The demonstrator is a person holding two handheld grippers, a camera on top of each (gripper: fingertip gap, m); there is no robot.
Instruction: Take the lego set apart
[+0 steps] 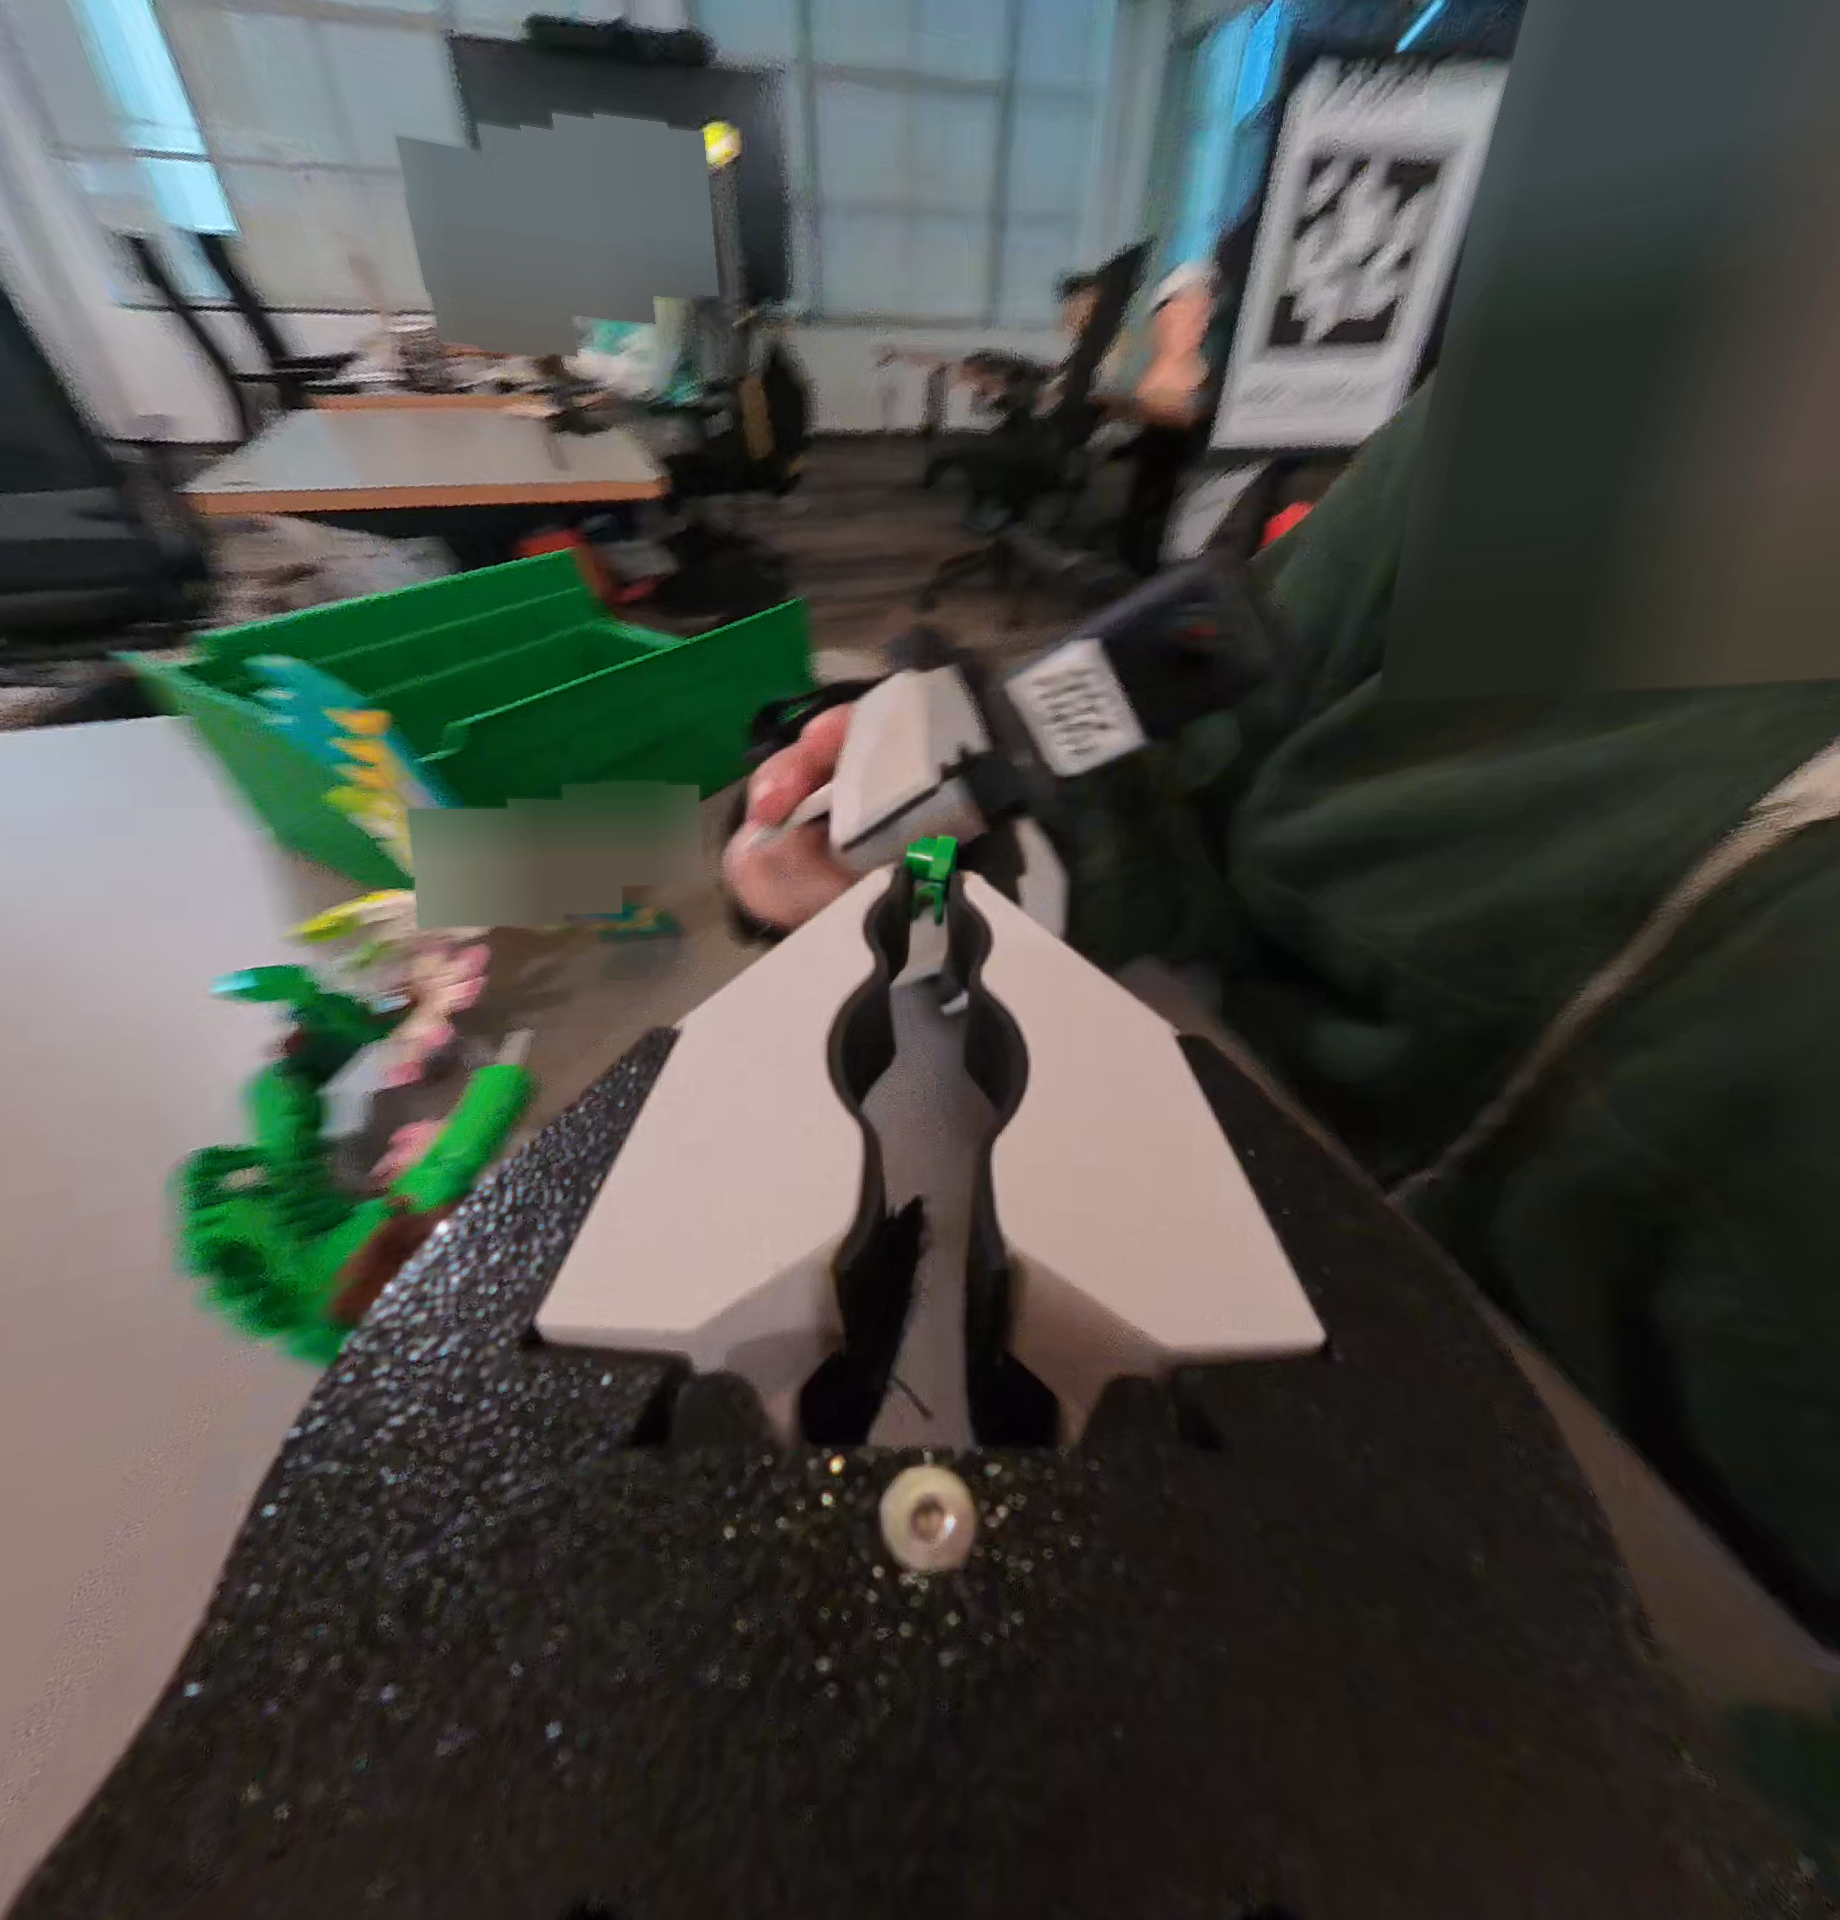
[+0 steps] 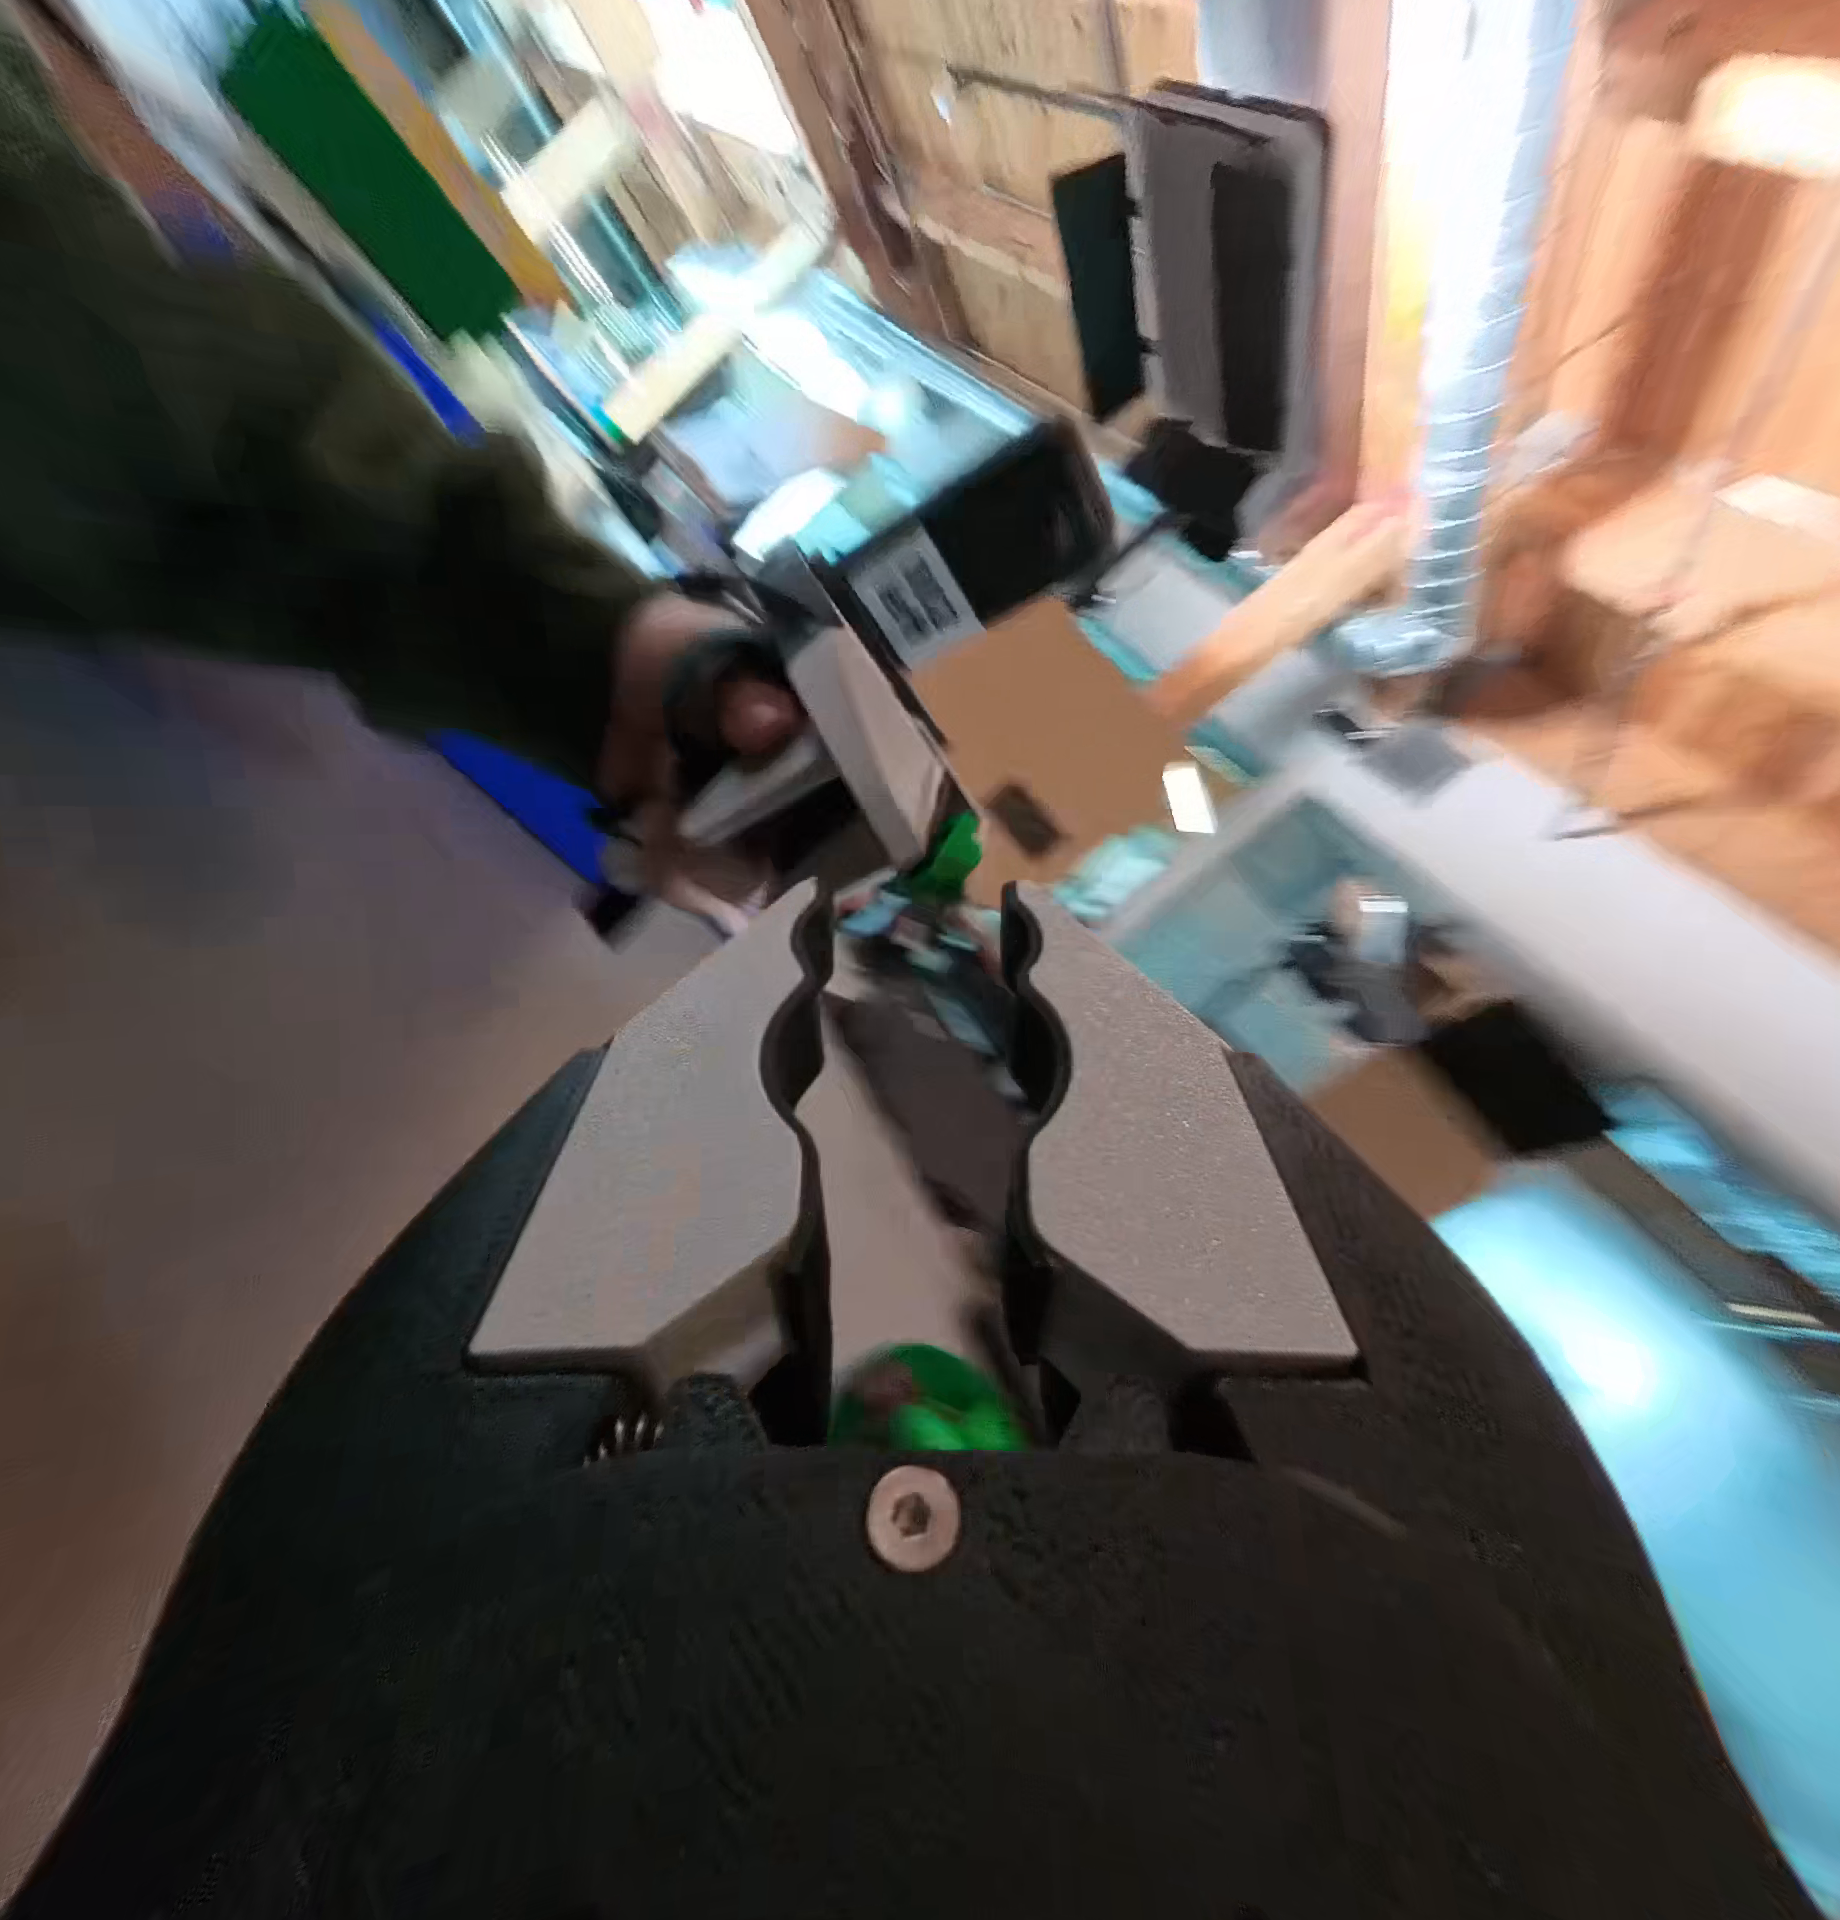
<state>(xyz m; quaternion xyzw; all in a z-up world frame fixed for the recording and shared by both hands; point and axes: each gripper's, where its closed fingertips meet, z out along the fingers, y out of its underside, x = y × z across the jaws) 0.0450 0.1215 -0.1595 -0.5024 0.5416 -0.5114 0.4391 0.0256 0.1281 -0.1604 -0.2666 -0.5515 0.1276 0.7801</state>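
My left gripper [image 1: 926, 896] is shut on a small green lego piece [image 1: 930, 871] pinched at its fingertips, held up above the table. My right gripper [image 2: 911, 906] is open and empty; its jaws stand well apart. It faces the left gripper, and in the right wrist view the green piece [image 2: 947, 852] sits just beyond its tips. The right gripper also shows in the left wrist view [image 1: 900, 774], close behind the piece. The rest of the lego set, a green plant with pink flowers [image 1: 313, 1153], lies blurred on the grey table [image 1: 85, 1039] at the left.
An open green box [image 1: 500, 696] stands at the table's far side. A person's dark green sleeve [image 1: 1518, 935] fills the right of the left wrist view. Green lego [image 2: 926, 1408] shows below through the right gripper's gap. Desks and chairs stand far behind.
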